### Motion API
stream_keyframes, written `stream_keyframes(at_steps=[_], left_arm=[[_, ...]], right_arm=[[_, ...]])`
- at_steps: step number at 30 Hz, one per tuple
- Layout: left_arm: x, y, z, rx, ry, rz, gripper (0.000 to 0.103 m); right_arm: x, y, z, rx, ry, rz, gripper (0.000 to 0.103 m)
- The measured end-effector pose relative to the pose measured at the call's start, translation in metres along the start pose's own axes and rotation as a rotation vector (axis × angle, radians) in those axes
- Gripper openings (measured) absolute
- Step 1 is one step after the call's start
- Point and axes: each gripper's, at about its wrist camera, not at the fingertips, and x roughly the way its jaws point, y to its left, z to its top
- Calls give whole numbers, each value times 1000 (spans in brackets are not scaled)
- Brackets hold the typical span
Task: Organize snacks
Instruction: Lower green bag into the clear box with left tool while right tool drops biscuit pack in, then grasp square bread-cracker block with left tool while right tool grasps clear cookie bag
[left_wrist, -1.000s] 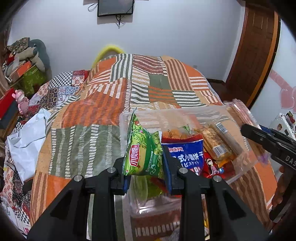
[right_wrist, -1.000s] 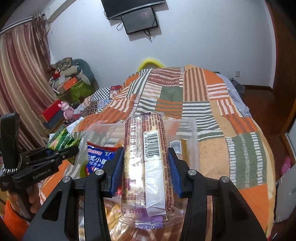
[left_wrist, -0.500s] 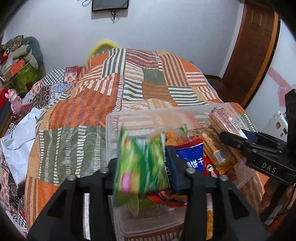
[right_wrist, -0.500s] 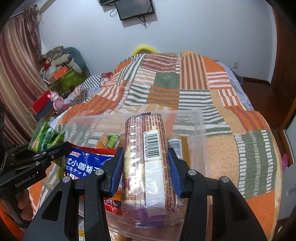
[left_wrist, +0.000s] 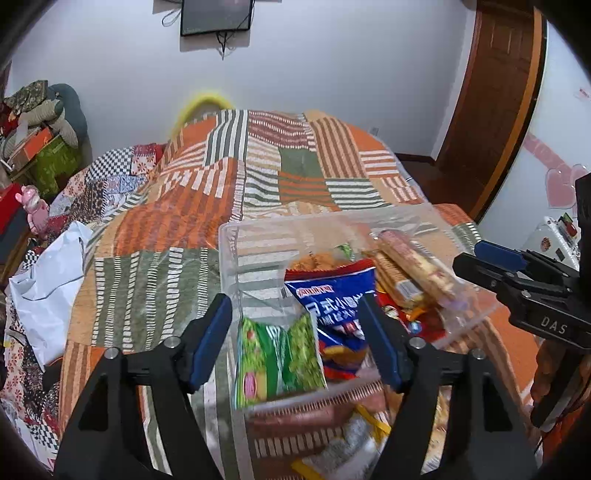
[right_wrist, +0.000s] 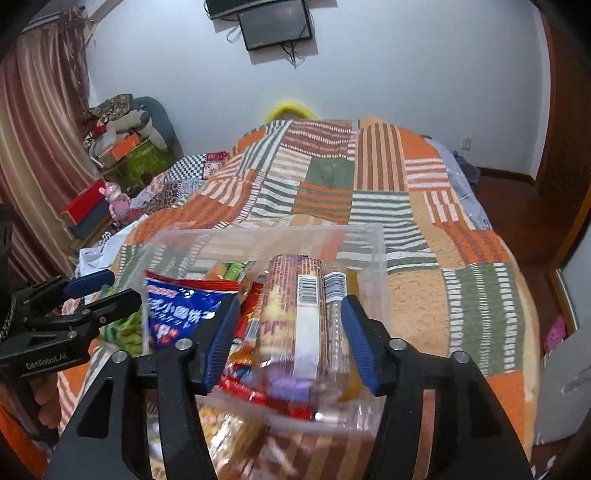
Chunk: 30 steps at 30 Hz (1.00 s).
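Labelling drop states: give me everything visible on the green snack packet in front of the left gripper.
The green snack packet is a glossy, crinkled plastic pouch, printed bright green with a small red and yellow logo near its lower corner; motion blur hides the text. It stands roughly upright inside the clear plastic storage box, against the near left wall, beside the blue biscuit bag. The left gripper is open and its blue pads do not touch the packet.

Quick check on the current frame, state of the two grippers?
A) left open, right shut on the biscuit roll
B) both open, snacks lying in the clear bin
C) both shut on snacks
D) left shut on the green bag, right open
B: the left gripper has its jaws spread wide of the green bag, the right gripper stands wide of the biscuit roll, and both packs lie in the clear bin.
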Motion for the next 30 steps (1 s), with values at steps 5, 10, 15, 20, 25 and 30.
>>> stream_keyframes(at_steps=[5, 10, 15, 20, 25, 30], left_arm=[[-36, -6, -10, 14, -31, -1, 75], [-71, -11, -31, 20, -50, -3, 82], [-89, -17, -59, 28, -30, -9, 87], [-94, -30, -92, 64, 19, -9, 87], [-94, -33, -119, 69, 59, -14, 87], [-94, -28, -129, 48, 78, -16, 87]], right_arm=[[-28, 6, -8, -4, -28, 15, 62], [-57, 17, -25, -19, -48, 36, 65], [-76, 28, -50, -45, -41, 49, 68], [-78, 39, -83, -51, 13, 77, 75], [-72, 54, -116, -48, 85, 125, 79], [-58, 64, -140, -47, 178, 199, 87]])
